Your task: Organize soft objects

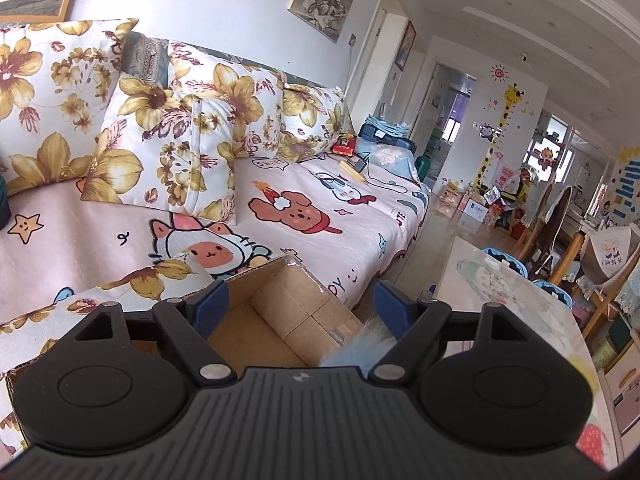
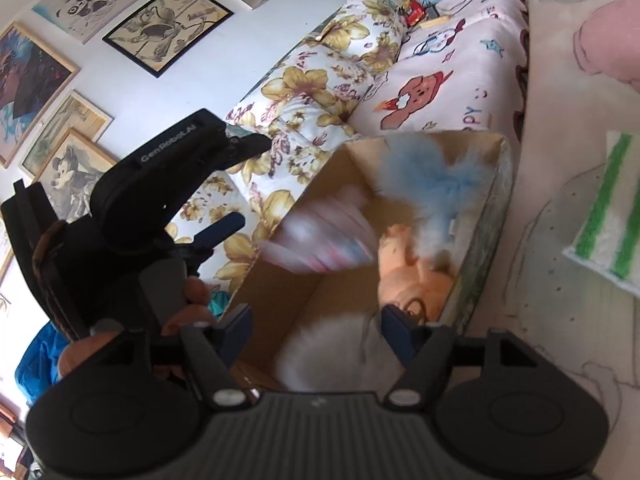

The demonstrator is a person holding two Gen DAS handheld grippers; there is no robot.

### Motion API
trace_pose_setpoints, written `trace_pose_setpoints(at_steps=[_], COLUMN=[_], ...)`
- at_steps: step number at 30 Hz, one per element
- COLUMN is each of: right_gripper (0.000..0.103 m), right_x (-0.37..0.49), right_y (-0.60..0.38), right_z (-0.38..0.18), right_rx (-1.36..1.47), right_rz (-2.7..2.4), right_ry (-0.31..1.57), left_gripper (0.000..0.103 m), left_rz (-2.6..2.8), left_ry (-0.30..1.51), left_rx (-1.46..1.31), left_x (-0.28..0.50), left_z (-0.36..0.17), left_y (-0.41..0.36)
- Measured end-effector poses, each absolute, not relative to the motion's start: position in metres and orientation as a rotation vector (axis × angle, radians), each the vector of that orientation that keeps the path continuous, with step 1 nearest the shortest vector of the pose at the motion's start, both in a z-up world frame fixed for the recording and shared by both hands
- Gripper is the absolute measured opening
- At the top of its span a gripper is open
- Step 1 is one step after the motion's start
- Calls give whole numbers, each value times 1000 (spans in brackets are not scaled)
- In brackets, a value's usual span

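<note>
Open cardboard box beside the sofa, taken as the landmark for all positions. Inside the box lie a blue fluffy toy at the far end, an orange plush against the right wall, a white fluffy toy at the near end, and a pink-and-white striped soft thing, blurred, over the middle of the box. The right gripper hangs over the near end of the box, its jaws apart with the white toy below and between them; whether the pads touch it cannot be told. The left gripper is at the box's left side, above its rim, jaws wide apart and holding nothing; in its own view the box floor shows bare between the fingers, with a tuft of blue fur at the lower right. Floral pillows lean on the sofa behind the box. A green-striped cloth lies on the table to the box's right.
</note>
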State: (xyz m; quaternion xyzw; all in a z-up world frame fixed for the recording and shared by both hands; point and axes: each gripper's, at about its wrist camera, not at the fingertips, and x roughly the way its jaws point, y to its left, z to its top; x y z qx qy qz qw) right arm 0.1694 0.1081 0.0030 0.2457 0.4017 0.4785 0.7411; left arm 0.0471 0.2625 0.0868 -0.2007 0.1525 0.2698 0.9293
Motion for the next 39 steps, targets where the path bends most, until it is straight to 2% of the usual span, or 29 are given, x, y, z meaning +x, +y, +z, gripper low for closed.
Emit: trace_pose_setpoints(at_steps=[4, 17, 39], right_gripper=[82, 90, 93], right_x=[166, 153, 155], right_y=[90, 10, -98], right_z=[15, 43, 50], right_rx=[531, 342, 342], right_rz=[1013, 731, 437], right_ry=[805, 565, 452], left_gripper=[98, 98, 100], left_rz=[549, 456, 227], left_ry=[308, 302, 360], left_rx=[-372, -261, -94], left_x=[48, 59, 81], left_z=[88, 85, 67], left_y=[259, 244, 212])
